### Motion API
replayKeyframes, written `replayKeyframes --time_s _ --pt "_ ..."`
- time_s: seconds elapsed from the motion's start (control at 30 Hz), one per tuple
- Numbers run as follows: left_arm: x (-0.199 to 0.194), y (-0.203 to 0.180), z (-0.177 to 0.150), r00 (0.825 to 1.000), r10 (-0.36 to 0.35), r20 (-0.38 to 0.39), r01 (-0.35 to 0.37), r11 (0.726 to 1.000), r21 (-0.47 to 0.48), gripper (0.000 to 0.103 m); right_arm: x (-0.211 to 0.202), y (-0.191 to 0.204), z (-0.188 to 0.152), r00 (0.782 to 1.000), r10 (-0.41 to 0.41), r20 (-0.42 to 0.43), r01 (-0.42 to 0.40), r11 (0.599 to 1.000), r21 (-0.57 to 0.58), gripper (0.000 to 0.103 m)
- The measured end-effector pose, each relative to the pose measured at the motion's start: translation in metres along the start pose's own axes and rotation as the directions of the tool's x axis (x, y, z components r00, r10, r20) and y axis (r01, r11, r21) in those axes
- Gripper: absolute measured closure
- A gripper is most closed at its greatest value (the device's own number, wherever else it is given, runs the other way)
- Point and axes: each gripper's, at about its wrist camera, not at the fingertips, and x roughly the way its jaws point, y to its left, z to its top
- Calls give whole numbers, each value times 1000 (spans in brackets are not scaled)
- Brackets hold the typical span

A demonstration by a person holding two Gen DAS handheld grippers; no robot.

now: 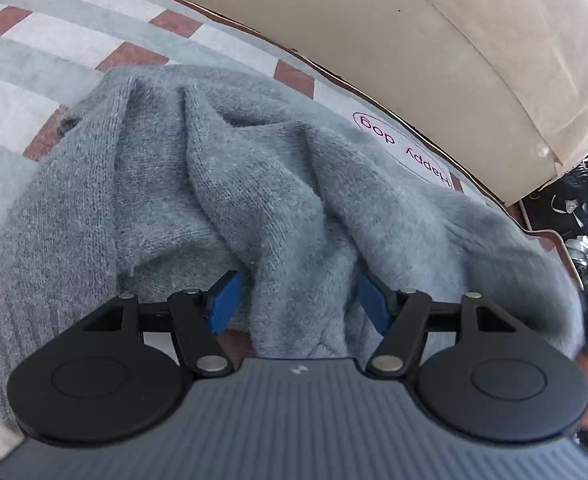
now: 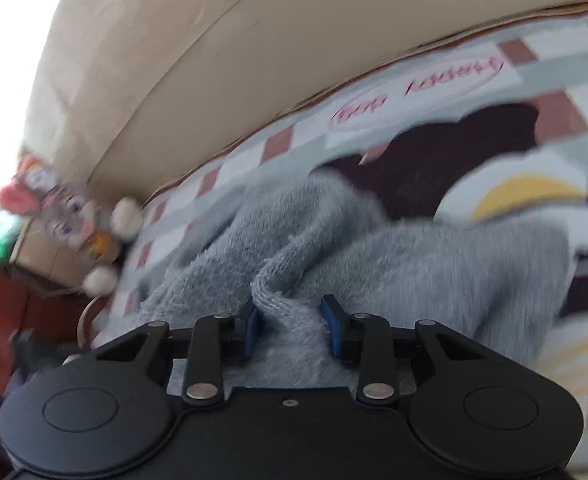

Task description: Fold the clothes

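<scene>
A fluffy grey knit sweater (image 1: 222,184) lies bunched on a checked blanket (image 1: 54,44). In the left wrist view a thick fold of it hangs between the blue pads of my left gripper (image 1: 296,304), which is closed on the fabric. In the right wrist view the sweater (image 2: 414,264) spreads ahead, and a ribbed edge runs between the blue pads of my right gripper (image 2: 292,324), which is shut on it. That view is blurred by motion.
A beige upholstered headboard (image 1: 434,40) rises behind the blanket. A "Happy dog" print (image 1: 410,152) lies on the blanket. A plush toy (image 2: 66,216) sits at the left edge. A dark pile of clothes (image 1: 586,208) lies at the right.
</scene>
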Motion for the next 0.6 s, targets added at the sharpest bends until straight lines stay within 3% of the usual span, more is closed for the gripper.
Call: replayKeyframes --time_s 0.07,0.13,0.2,0.27,0.37,0.5,0.6 --pt "4 1 -3 1000 18 -5 -18 1000 13 38 -2 10 -24 997 57 -52 -59 997 -41 65" --pt "7 3 -5 1000 30 -9 -30 999 12 38 -3 20 -40 993 64 -95 -73 992 -100 65" --pt "6 5 -8 1000 14 -5 -14 1000 4 38 -7 28 -50 994 54 -91 -69 983 -171 65" --pt "7 4 -10 1000 4 7 -4 1000 23 38 -11 26 -54 996 56 -72 -67 984 -163 65" --pt "12 -1 -11 1000 24 16 -25 997 80 37 -13 11 -56 995 102 -14 -103 989 -105 65" --pt "18 -10 -11 999 -36 -33 39 995 96 37 -15 -24 -49 987 117 108 -126 989 83 67" --pt "18 -20 -15 997 -62 -41 66 990 121 38 -26 -37 -46 985 27 171 -55 985 162 67"
